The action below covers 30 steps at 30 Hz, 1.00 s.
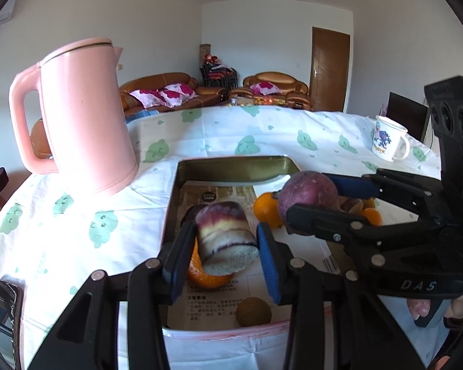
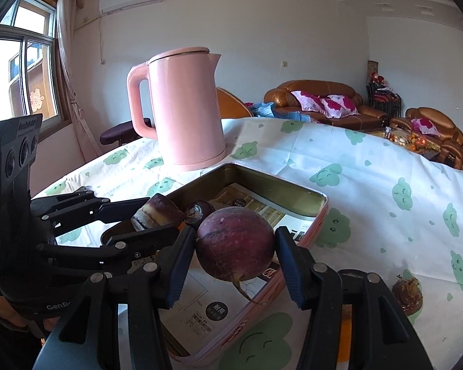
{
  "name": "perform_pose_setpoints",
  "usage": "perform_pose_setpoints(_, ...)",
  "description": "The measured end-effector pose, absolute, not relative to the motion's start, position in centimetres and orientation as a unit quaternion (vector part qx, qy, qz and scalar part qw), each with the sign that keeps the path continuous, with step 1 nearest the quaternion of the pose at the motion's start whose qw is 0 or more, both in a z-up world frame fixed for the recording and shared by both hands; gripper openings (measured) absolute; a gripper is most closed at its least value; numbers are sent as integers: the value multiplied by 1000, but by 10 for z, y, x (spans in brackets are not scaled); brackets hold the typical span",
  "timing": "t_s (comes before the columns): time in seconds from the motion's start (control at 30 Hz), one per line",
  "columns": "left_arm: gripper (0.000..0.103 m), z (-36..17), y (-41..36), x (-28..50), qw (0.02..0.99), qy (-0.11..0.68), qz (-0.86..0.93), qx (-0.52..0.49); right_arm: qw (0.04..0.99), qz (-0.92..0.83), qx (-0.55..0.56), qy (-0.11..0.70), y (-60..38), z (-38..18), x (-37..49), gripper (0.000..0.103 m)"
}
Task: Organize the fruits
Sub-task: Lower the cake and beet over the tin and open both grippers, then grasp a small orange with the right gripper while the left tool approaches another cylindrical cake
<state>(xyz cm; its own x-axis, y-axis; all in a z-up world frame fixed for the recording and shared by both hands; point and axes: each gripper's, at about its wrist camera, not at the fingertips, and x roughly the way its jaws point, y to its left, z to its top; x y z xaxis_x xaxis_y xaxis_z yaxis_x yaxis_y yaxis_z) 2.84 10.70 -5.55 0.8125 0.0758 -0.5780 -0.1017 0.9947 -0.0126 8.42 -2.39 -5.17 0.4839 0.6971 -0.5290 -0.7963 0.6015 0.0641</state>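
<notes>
Right now both tongs hang over the open tin (image 1: 231, 166) on the cloth-covered table (image 1: 77, 215), each carrying produce. The left tongs (image 1: 225, 243) are clamped on a cut, purple-banded chunk (image 1: 225, 234), the right tongs (image 2: 234, 259) on a round purple root (image 2: 234, 243). Oranges (image 1: 265, 212) and a small brown fruit (image 1: 253, 311) already lie inside. Placing looks like the step in hand; next, each load needs lowering onto a bare patch and the jaws parting.

Cloth-covered table (image 2: 370, 185) carries kettle (image 2: 185, 108), tin (image 2: 281, 185), mug (image 1: 389, 143).
</notes>
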Motion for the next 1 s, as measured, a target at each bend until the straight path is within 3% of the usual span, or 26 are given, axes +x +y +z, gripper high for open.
perform_pose_setpoints(0.5, 46, -59, 111, 29, 946, 320, 35, -28, 839, 446, -93, 299, -21, -59, 95, 56)
perform_pose_setpoints(0.6, 59, -56, 109, 26, 948, 314, 37, -27, 845, 442, -82, 290, -26, -57, 95, 57)
perform_pose_setpoints(0.67, 86, -53, 108, 24, 951, 307, 35, -28, 850, 439, -64, 285, -35, -53, 96, 61)
perform_pose_setpoints(0.7, 91, -52, 106, 22, 952, 303, 33, -27, 851, 438, -58, 284, -38, -52, 96, 64)
perform_pose_setpoints(0.73, 94, -51, 102, 21, 954, 297, 36, -21, 852, 439, -46, 281, -44, -49, 97, 67)
perform_pose_setpoints(1.0, 95, -43, 95, 20, 960, 276, 48, -25, 893, 371, -39, 250, -114, -27, 92, 68)
